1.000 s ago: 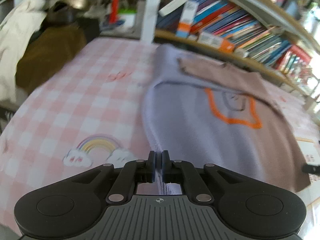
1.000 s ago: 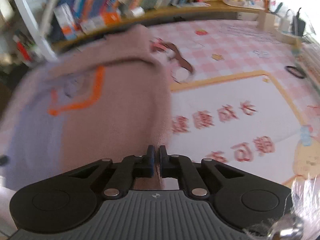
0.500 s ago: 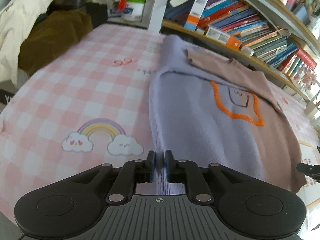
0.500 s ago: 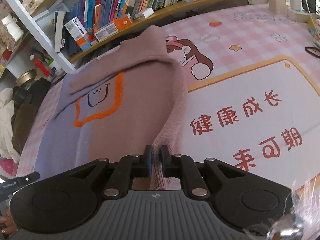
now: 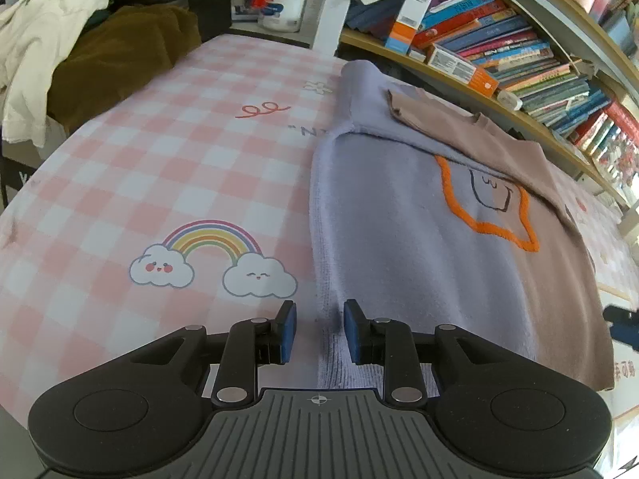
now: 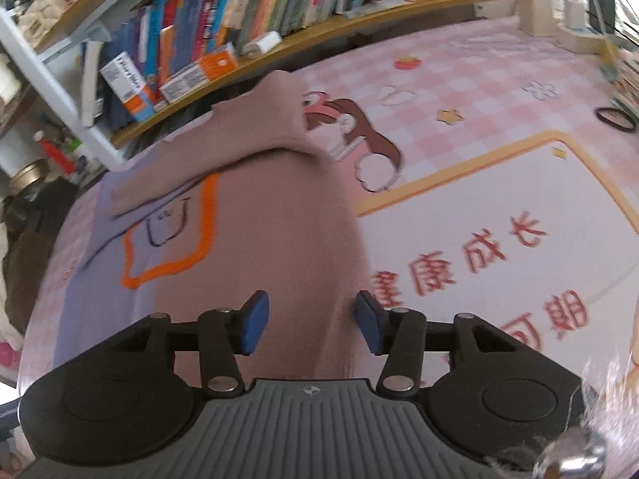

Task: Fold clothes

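A lilac and dusty-pink sweater [image 5: 419, 215] with an orange-outlined patch lies flat on the pink checked table cover, both sleeves folded across its chest. My left gripper [image 5: 319, 333] is over the sweater's lilac hem corner; its jaws are opening and the blue pads stand clear of the knit edge that lies between them. My right gripper [image 6: 311, 323] is over the pink hem [image 6: 287, 263]; its jaws are opening too, with the fabric lying loose between the pads.
The checked cover [image 5: 159, 167] runs left with a rainbow print. A curved bookshelf [image 5: 499, 56] packed with books lines the far edge. A heap of cream and brown clothes [image 5: 80, 48] sits far left. A white printed mat [image 6: 499, 247] lies right of the sweater.
Both grippers have let go of the sweater's hem, their jaws going from shut on it to apart. The sweater has settled flat on the table.
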Available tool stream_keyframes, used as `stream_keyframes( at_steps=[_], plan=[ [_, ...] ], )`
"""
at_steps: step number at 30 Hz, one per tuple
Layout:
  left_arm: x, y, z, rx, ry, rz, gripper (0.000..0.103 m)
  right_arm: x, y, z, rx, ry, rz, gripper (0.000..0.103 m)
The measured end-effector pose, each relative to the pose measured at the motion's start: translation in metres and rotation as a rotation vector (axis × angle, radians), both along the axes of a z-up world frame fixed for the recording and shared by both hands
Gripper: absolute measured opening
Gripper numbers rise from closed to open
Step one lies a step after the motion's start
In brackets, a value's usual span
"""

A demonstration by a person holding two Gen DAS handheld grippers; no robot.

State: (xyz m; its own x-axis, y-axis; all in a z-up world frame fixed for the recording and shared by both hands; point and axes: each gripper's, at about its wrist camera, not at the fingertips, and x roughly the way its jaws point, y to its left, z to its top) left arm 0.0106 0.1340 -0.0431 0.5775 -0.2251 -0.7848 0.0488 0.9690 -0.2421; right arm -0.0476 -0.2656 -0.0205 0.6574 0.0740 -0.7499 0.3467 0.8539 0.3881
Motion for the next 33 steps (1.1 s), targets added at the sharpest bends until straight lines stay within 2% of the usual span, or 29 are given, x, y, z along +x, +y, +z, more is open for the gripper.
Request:
stream_keyframes(
  at_steps=[6, 13, 18, 23, 26, 29, 33],
  plan=[
    [0.0, -0.005, 0.0, 0.004, -0.001, 0.006, 0.027, -0.01, -0.005, -0.008, 0.066, 0.019, -0.004, 0.046],
    [-0.001, -0.009, 0.001, 0.018, 0.001, 0.005, 0.027, -0.011, 0.005, -0.01, 0.159, 0.012, 0.127, 0.046],
    [-0.001, -0.012, 0.002, 0.028, 0.003, 0.007, 0.027, -0.004, 0.007, -0.012, 0.183, 0.005, 0.155, 0.046],
    [-0.002, -0.015, 0.002, 0.038, 0.005, 0.01, 0.027, 0.011, -0.007, -0.011, 0.181, -0.045, 0.068, 0.045],
    [-0.002, -0.015, 0.002, 0.04, 0.007, 0.012, 0.027, 0.021, -0.025, -0.017, 0.214, -0.062, 0.004, 0.045],
    [-0.001, -0.016, 0.003, 0.045, 0.009, 0.012, 0.027, 0.035, -0.048, -0.026, 0.307, -0.077, -0.05, 0.044],
    [0.001, -0.019, 0.003, 0.057, 0.012, 0.004, 0.027, 0.056, -0.071, -0.038, 0.497, -0.065, -0.07, 0.045]
  ],
)
